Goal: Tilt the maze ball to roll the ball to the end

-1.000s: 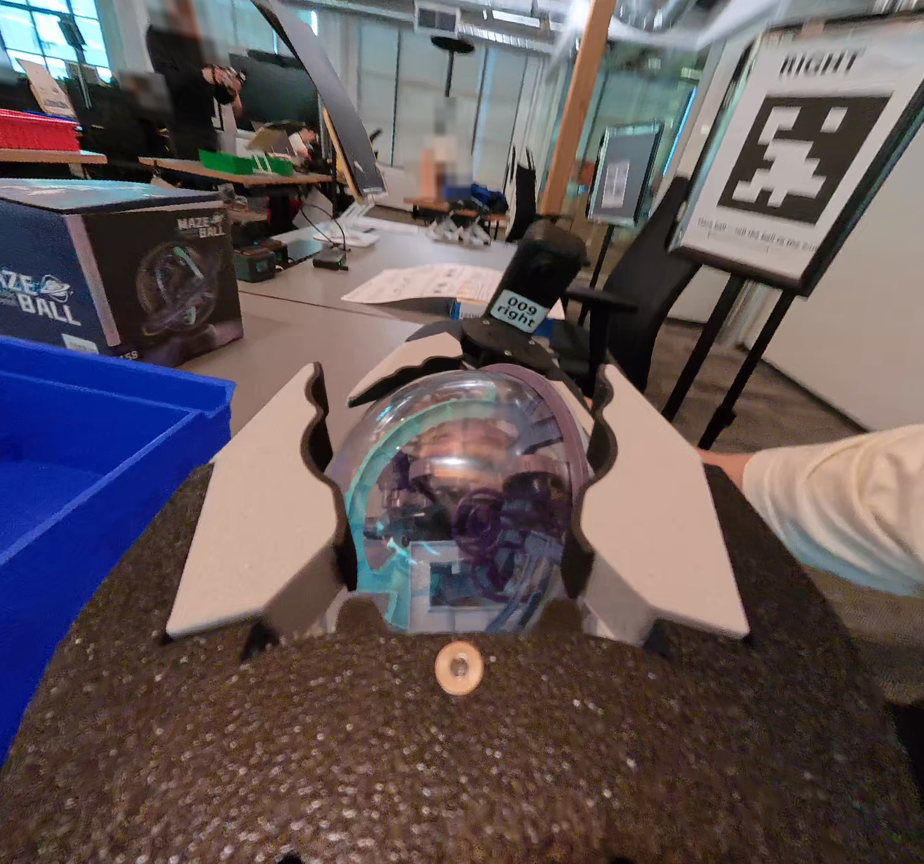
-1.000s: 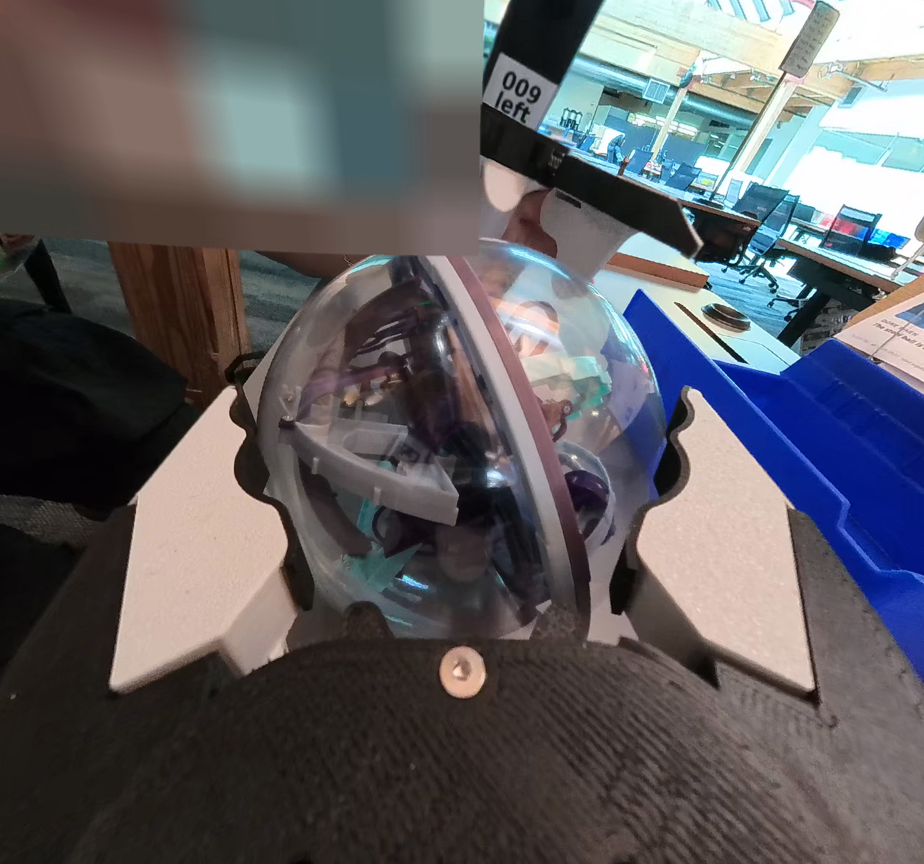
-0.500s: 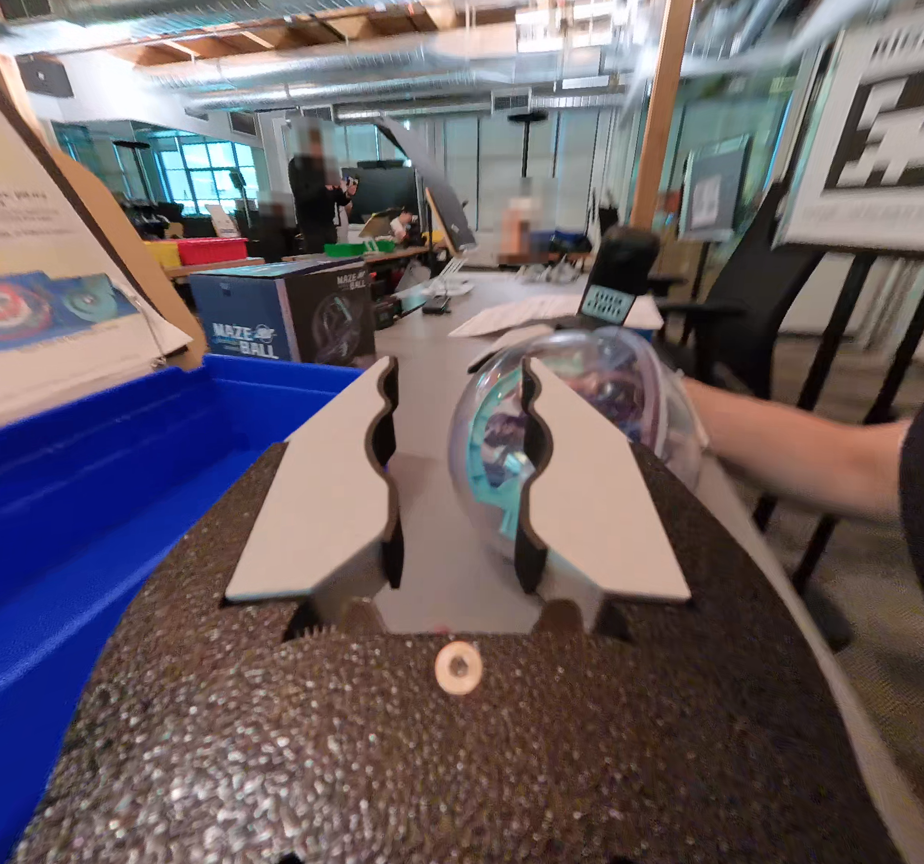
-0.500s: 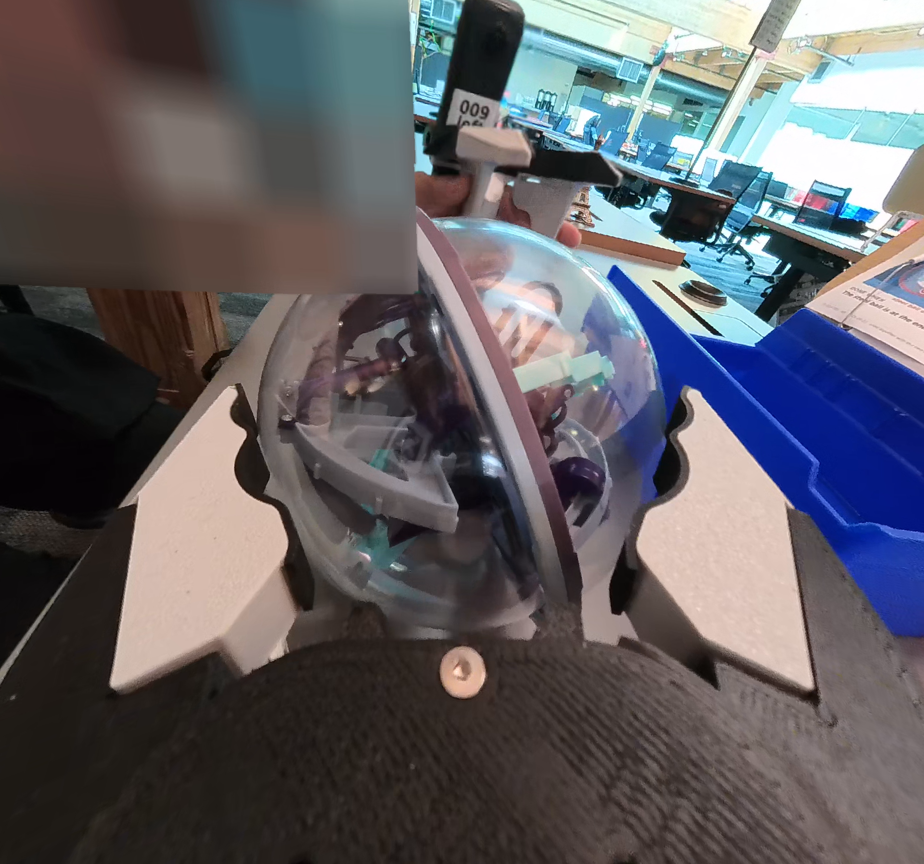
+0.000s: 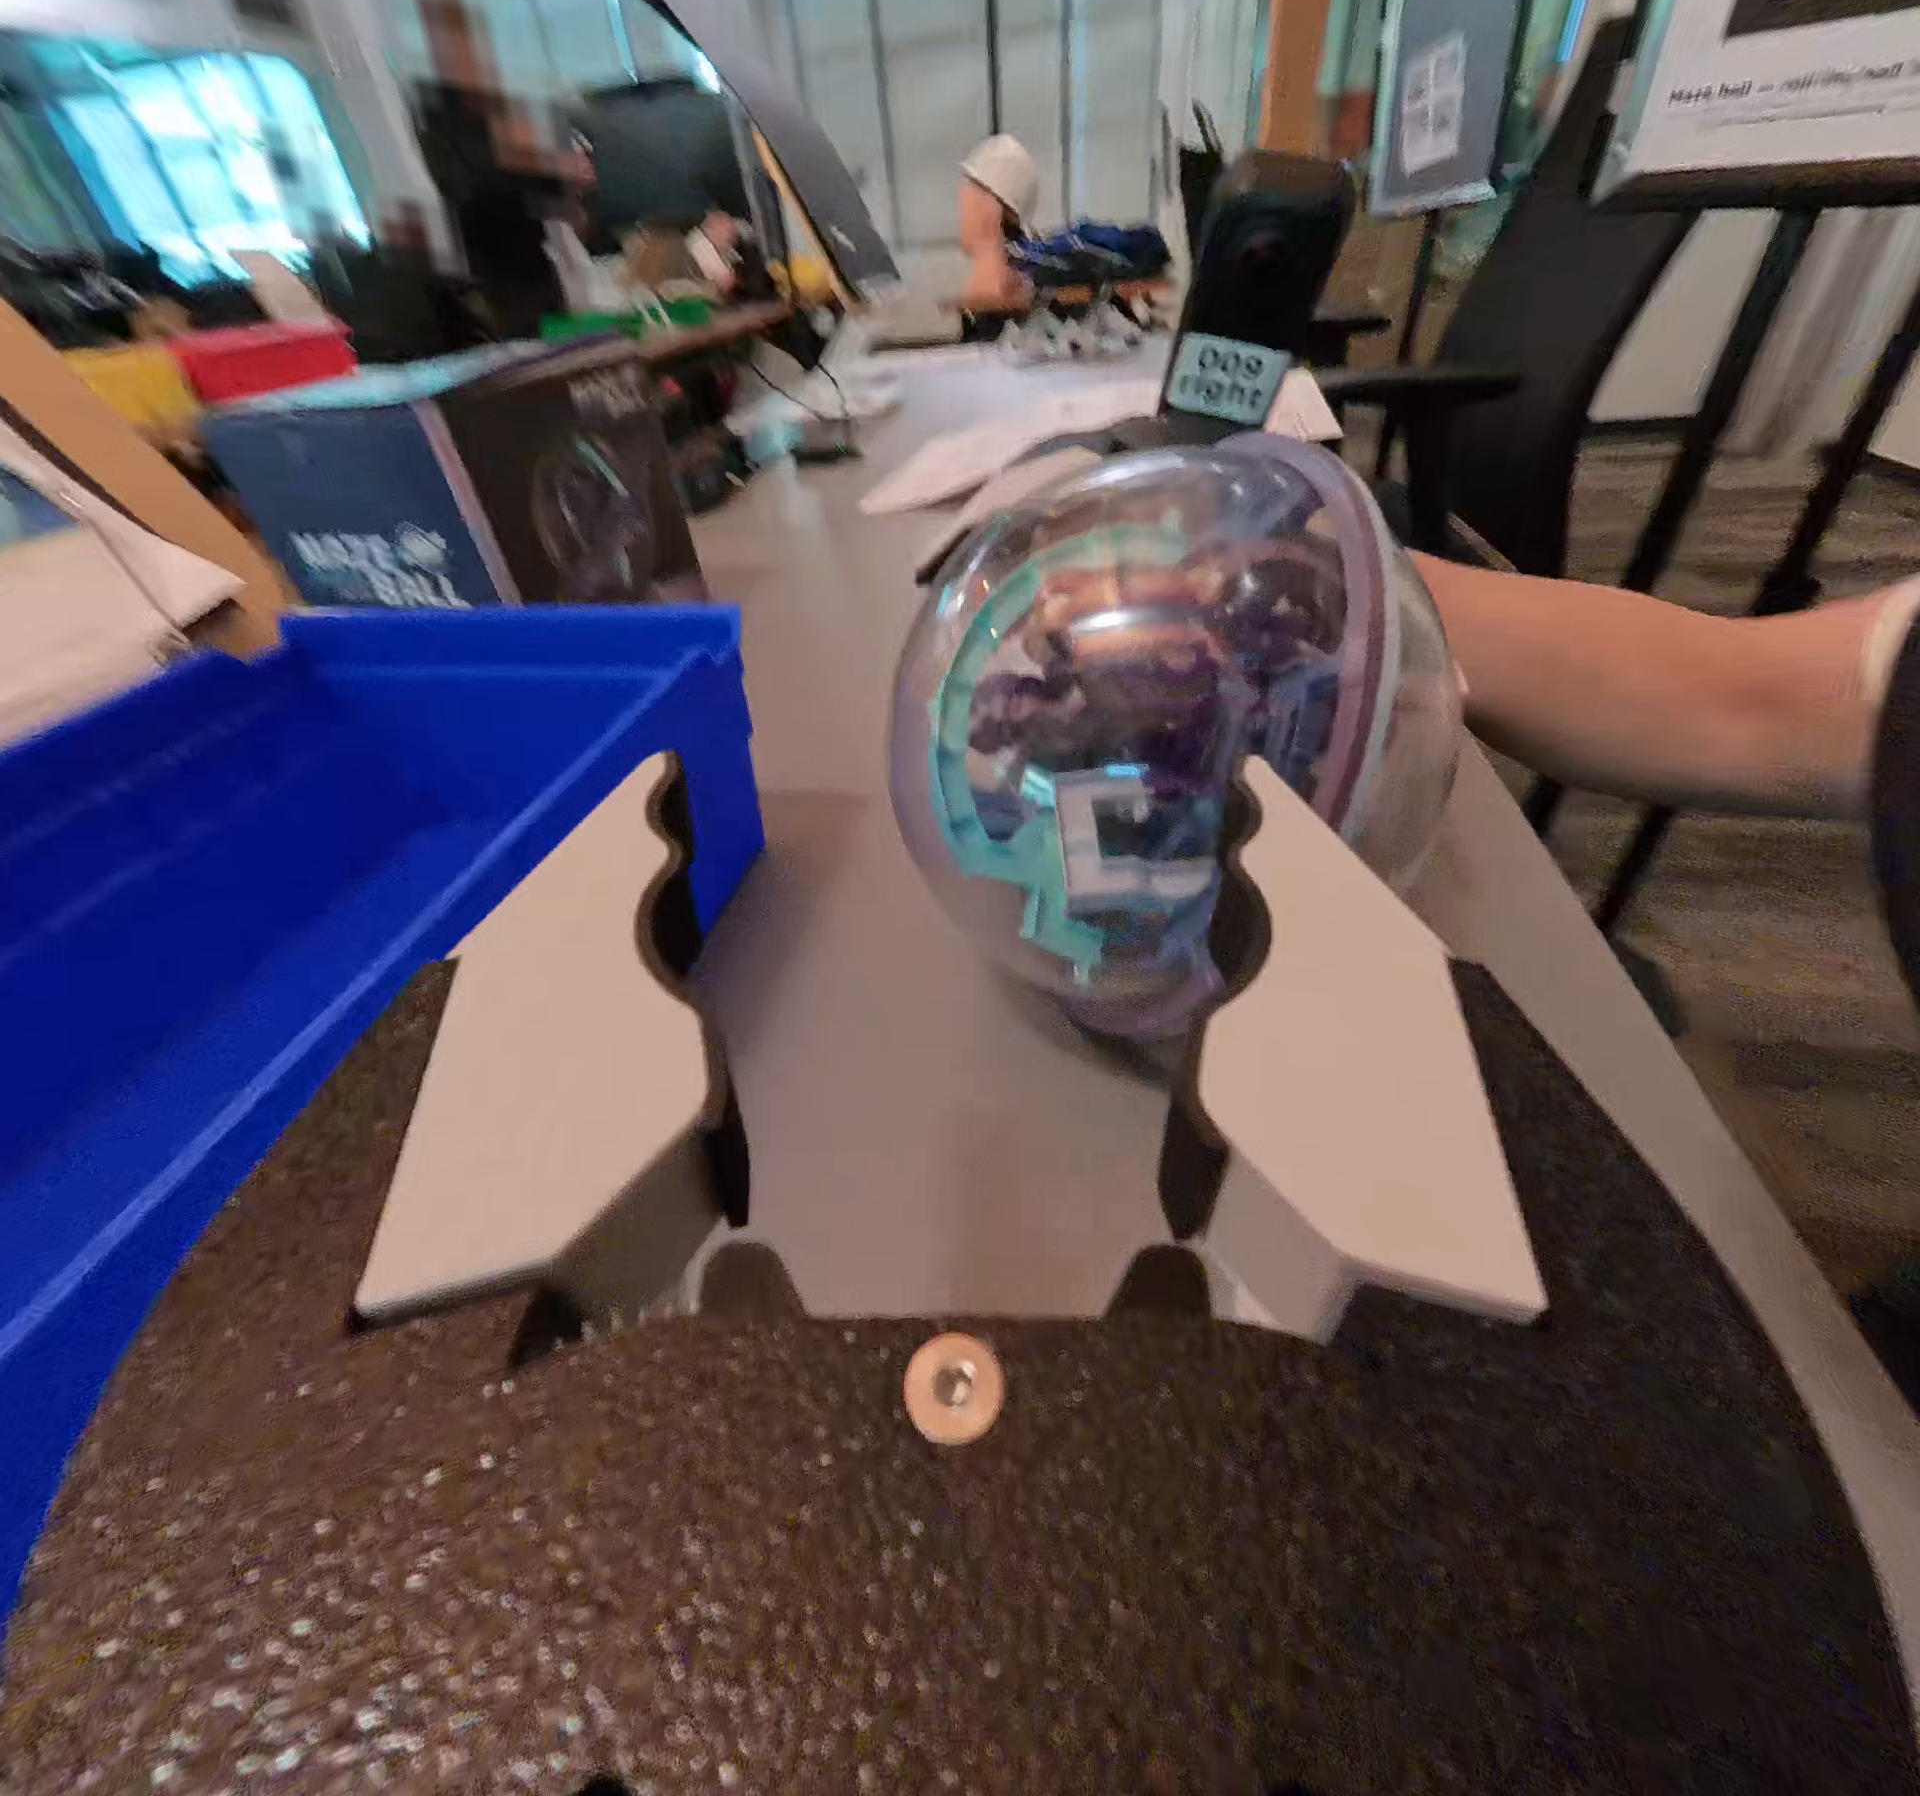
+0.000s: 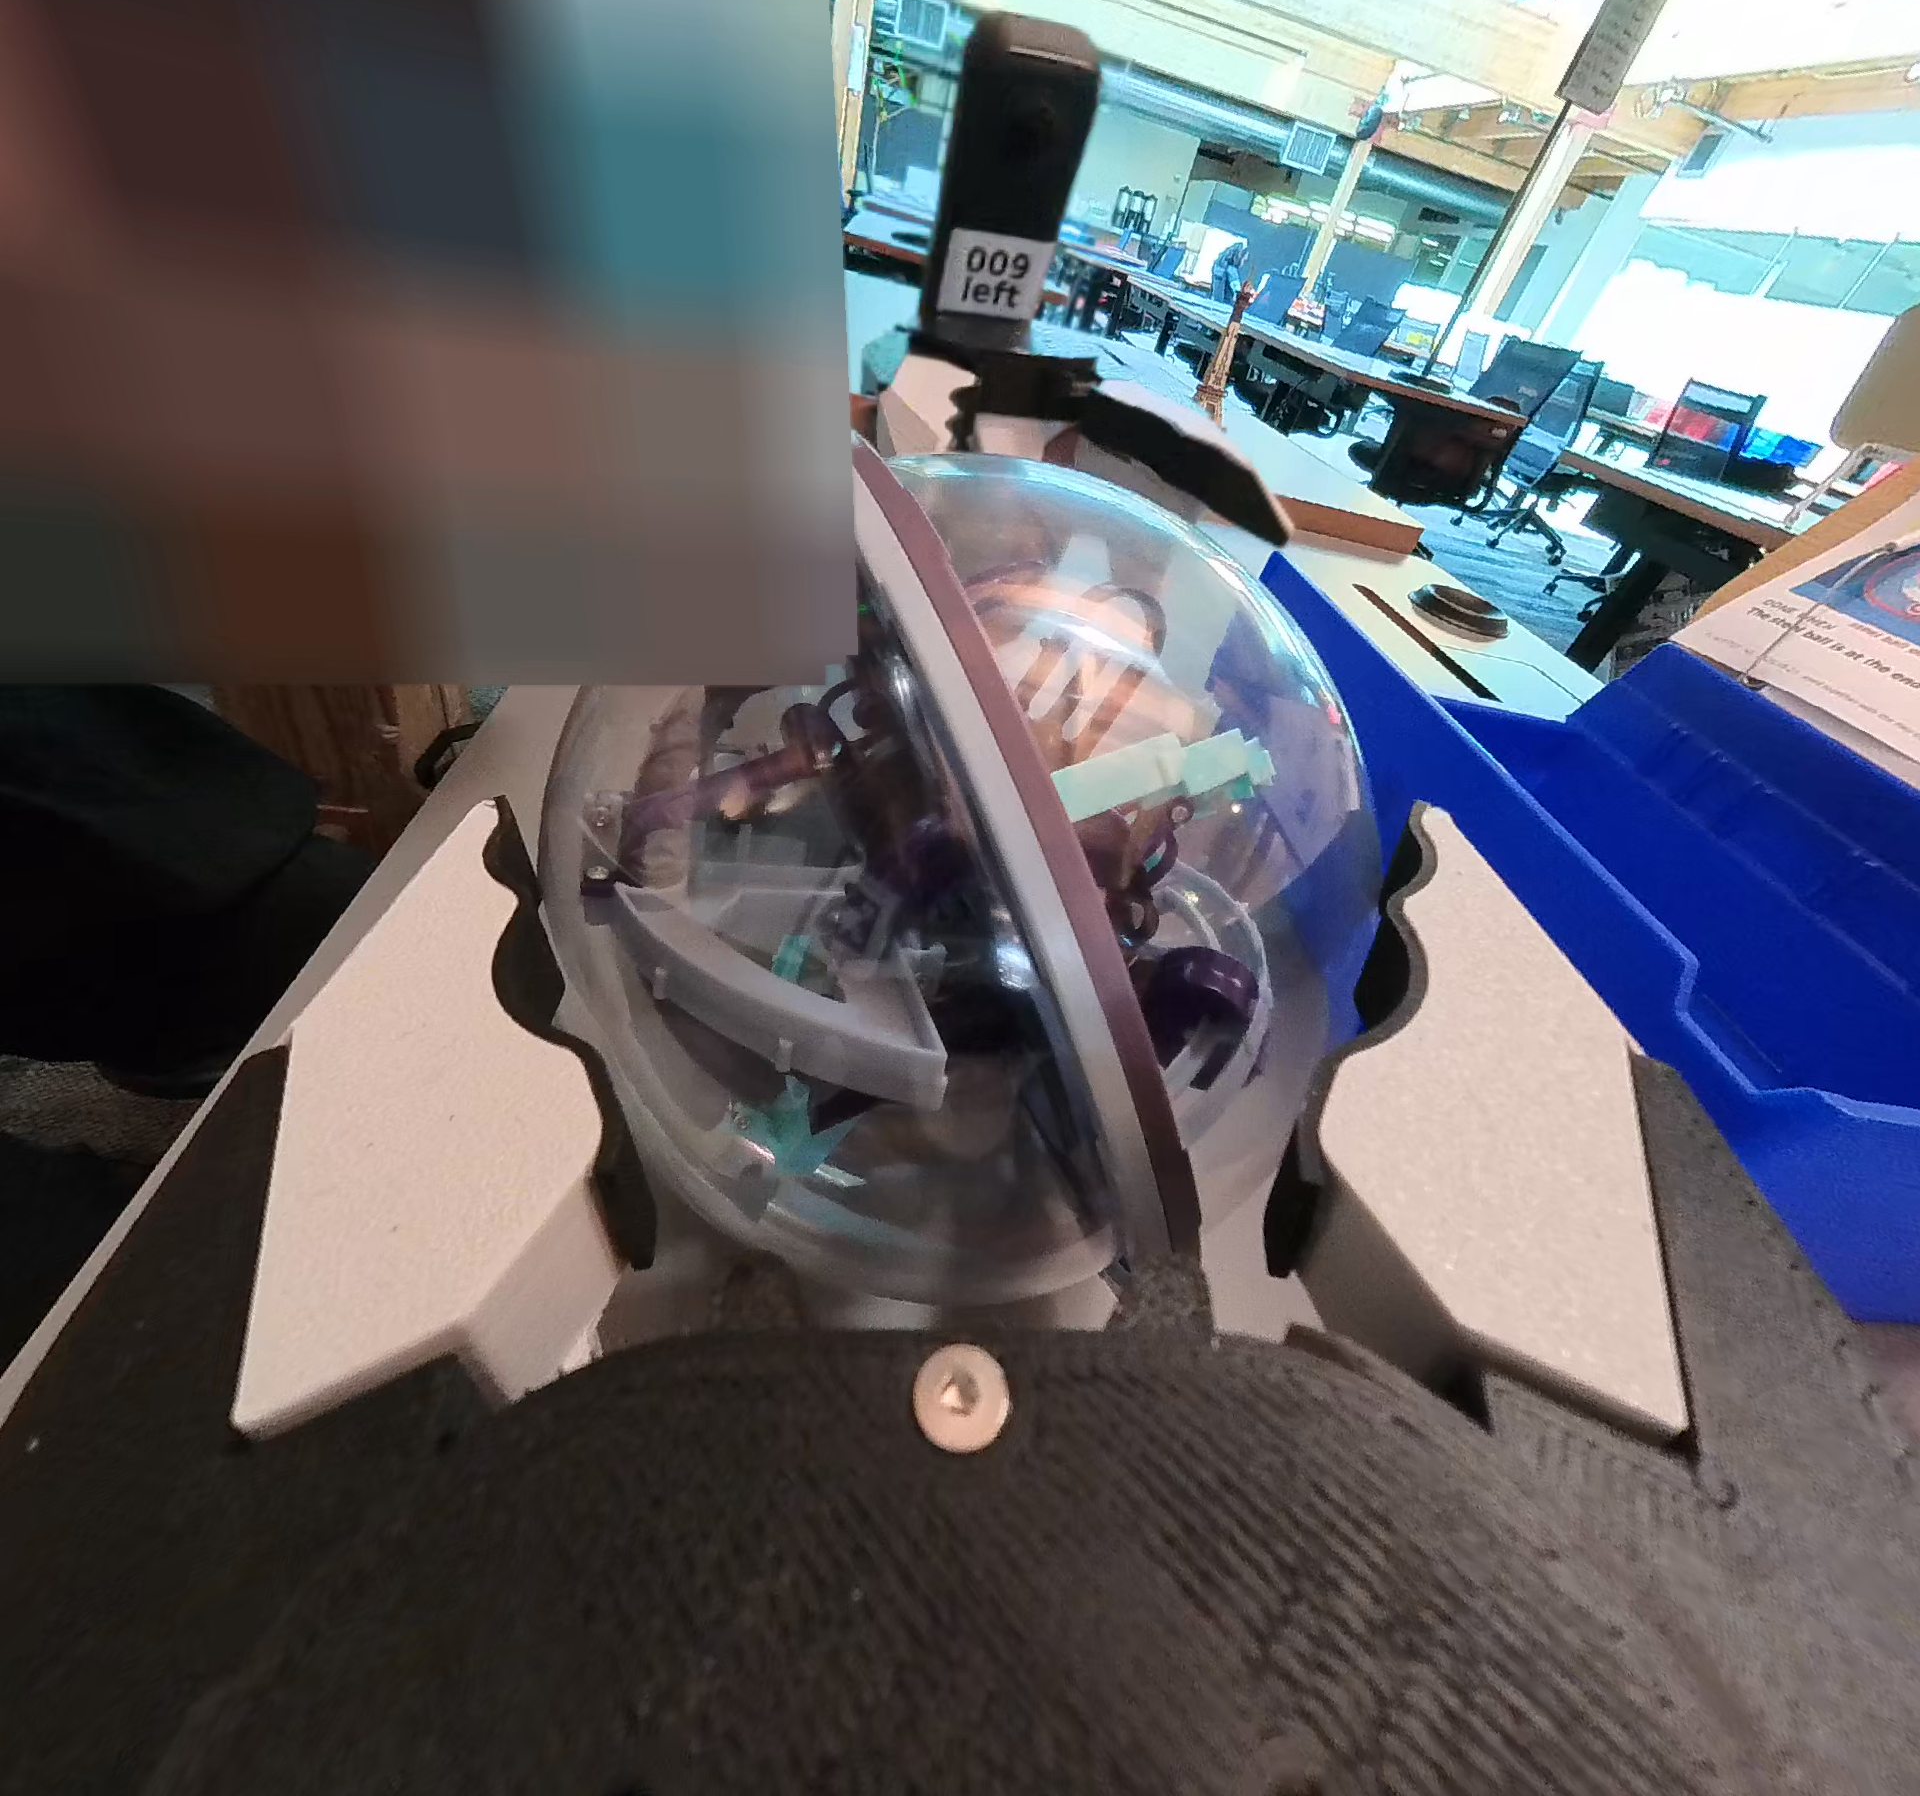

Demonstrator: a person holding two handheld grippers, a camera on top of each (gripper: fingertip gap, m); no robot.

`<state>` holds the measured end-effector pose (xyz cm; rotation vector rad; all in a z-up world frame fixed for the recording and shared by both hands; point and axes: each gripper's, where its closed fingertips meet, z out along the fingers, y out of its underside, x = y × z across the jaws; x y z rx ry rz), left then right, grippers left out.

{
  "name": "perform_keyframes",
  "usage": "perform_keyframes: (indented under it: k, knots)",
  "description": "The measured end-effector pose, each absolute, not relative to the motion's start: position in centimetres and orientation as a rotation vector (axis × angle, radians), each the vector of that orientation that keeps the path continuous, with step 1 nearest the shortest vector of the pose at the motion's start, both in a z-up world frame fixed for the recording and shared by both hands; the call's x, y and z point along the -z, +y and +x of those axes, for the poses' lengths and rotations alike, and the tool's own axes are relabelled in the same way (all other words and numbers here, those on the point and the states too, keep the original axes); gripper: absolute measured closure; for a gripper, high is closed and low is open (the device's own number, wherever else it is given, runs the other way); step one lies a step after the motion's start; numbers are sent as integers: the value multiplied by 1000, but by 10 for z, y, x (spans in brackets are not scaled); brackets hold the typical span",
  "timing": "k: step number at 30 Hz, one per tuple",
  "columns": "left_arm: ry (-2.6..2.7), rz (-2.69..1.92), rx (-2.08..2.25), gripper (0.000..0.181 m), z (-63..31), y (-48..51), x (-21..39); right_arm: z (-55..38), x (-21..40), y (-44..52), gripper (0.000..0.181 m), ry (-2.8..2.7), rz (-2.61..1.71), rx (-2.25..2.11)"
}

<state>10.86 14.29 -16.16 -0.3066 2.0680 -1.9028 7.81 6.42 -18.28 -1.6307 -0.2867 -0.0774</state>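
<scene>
Nearest in the right wrist view, the right gripper (image 6: pixel 961 998) has its jaws clenched on the maze ball (image 6: pixel 935 915), the clear sphere cradled between both pale fingers (image 6: pixel 416 1102) with its grey-purple seam band running diagonally. The ball appears lowered close to, perhaps resting on, the grey surface (image 5: pixel 935 1154), just beside the blue bin (image 6: pixel 1662 915).

In the left wrist view, the left gripper (image 5: pixel 951 936) is released and empty; the maze ball (image 5: pixel 1164 759) sits ahead, overlapping its right finger (image 5: pixel 1351 1071), contact unclear. The small inner ball cannot be picked out among the purple and teal tracks.

To do the step well, I judge that tilts should be slow and small, rolling the wrist about one axis at a time, pausing to let the inner ball settle. The left gripper would help by closing on the opposite side before larger rotations.

The bare right forearm (image 5: pixel 1642 707) reaches in from the right, roughly level. Farther off stands the maze ball's box (image 5: pixel 436 510).
</scene>
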Motion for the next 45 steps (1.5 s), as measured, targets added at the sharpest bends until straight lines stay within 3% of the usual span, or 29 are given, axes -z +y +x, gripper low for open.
perform_keyframes:
  k: [13,17,21,36,45]
  knots:
    - [2641,-125,1681,82,66,124,236,86,186,67,27,-249,-1654,112]
    - [2618,-169,1583,91,75,116,250,89,188,66,27,-234,-1665,116]
    - [2574,-219,1571,108,85,116,249,90,188,67,27,-218,-1664,106]
    - [2477,-130,1556,112,89,118,241,92,192,62,28,-302,-1650,167]
    - [2286,-51,1730,110,86,126,203,103,216,62,28,-395,-1762,318]
